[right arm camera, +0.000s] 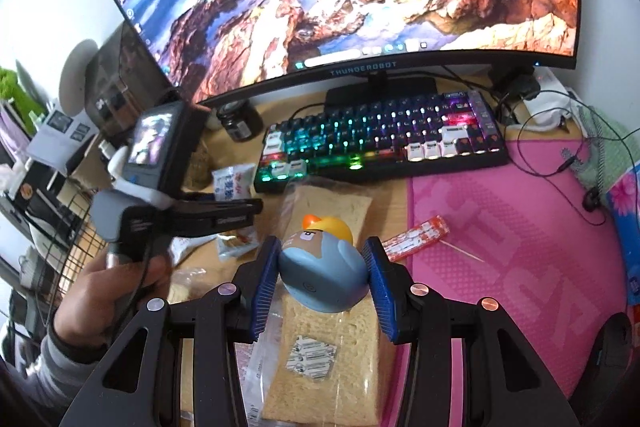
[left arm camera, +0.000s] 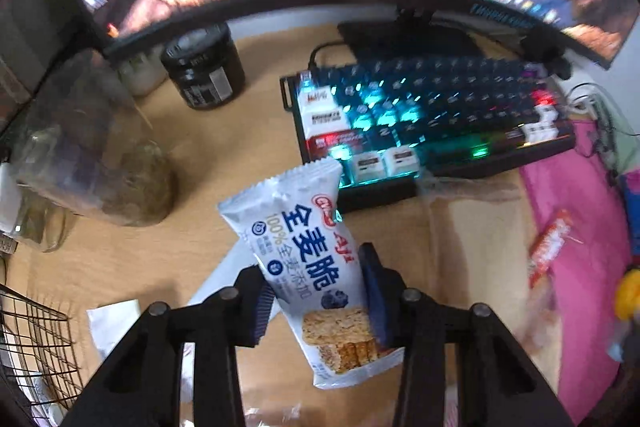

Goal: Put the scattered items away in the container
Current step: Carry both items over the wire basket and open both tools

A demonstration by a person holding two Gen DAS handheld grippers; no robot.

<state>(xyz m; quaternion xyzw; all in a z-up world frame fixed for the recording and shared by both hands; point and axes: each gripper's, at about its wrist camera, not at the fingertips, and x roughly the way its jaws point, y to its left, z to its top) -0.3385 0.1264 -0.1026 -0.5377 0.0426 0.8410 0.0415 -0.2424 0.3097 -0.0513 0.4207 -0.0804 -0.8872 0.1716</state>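
we have a load in each tool: the left gripper (left arm camera: 316, 301) has its jaws closed on the snack packet (left arm camera: 310, 267), pinched across its lower half so the top leans toward 11 o'clock above the bench (left arm camera: 224, 147), and the right gripper (right arm camera: 323, 277) has its jaws pressed on both flanks of the blue duck toy (right arm camera: 323, 273), which sits over the bagged bread slice (right arm camera: 328, 347). the container is, we judge, the wire basket (left arm camera: 36, 339), at 8 o'clock in the left wrist view. to do this step well we should carry the packet across to 8 o'clock first, keep it high enough to pass the rim, and release only once it is over the mesh; the packet is light and slippery, so a steady squeeze matters. the duck looks rounded, so we should lift it straight and avoid dragging the bread bag. the right wrist view shows what the left cannot: the hand (right arm camera: 100, 291) on the left tool, the whole keyboard (right arm camera: 384, 135), and the red wrapper (right arm camera: 416, 237) lying on the pink mat (right arm camera: 520, 267) at 2 o'clock. the left view alone shows the glass jar (left arm camera: 100, 163) at 10 o'clock.
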